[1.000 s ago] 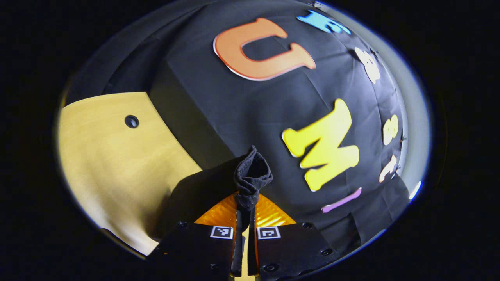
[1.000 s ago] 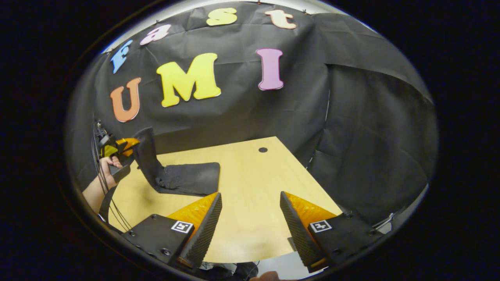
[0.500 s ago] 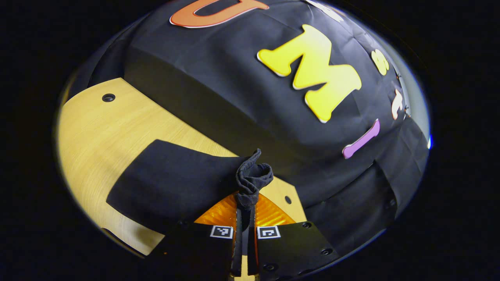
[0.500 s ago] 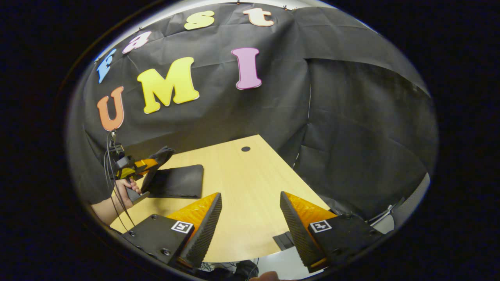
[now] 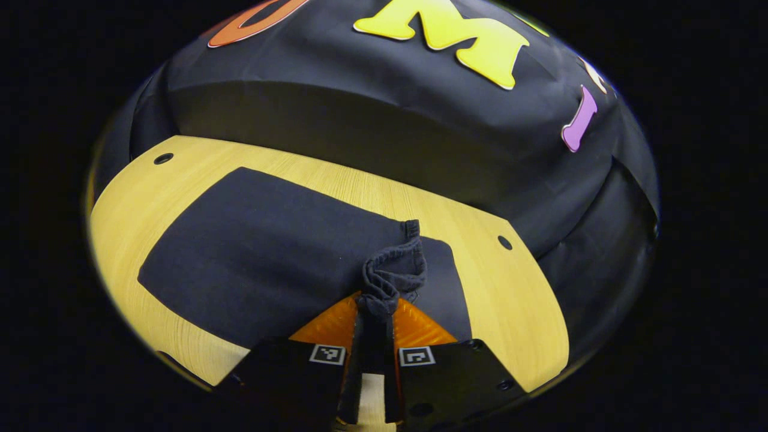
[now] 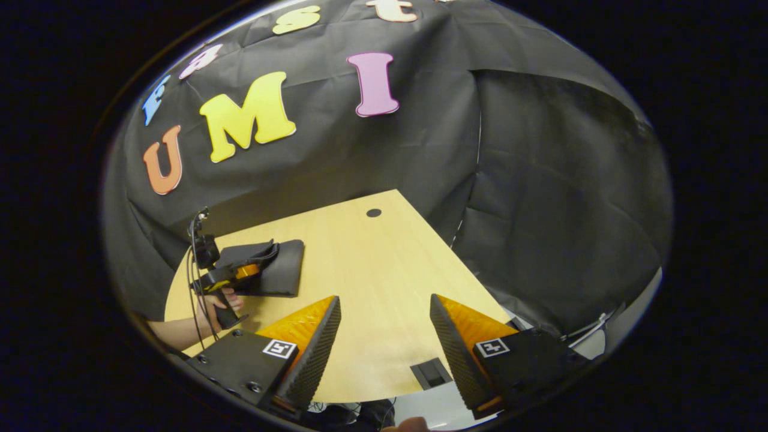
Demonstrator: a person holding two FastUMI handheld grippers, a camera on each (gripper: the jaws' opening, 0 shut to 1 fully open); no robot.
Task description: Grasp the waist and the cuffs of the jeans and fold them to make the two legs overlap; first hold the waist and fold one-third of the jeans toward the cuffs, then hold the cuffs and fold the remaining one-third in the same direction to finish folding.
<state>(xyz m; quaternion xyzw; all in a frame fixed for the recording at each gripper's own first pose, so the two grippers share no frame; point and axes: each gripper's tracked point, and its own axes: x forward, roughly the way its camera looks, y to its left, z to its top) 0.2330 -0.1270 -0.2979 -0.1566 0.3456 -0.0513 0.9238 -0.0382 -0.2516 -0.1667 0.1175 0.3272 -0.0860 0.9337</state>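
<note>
Dark jeans [image 5: 270,252] lie folded into a flat block on the wooden table [image 5: 510,300]. My left gripper [image 5: 375,312] is shut on a bunched cuff end [image 5: 393,273], held low over the folded block. In the right gripper view the jeans [image 6: 282,267] are a small dark pad at the table's left, with the left gripper [image 6: 249,271] and a hand [image 6: 219,300] at them. My right gripper [image 6: 384,324] is open with nothing between its fingers, held over the table's near edge, well away from the jeans.
The tabletop [image 6: 384,282] has a round cable hole [image 6: 374,212] near the back and a rectangular slot [image 6: 431,373] at its front edge. More holes [image 5: 162,158] [image 5: 504,242] show in the left gripper view. Black cloth walls the booth behind and to the right.
My left gripper has swung down and forward with the cuff end, laying the lifted part of the jeans flat over the rest. The right gripper has stayed open, shifting only a little.
</note>
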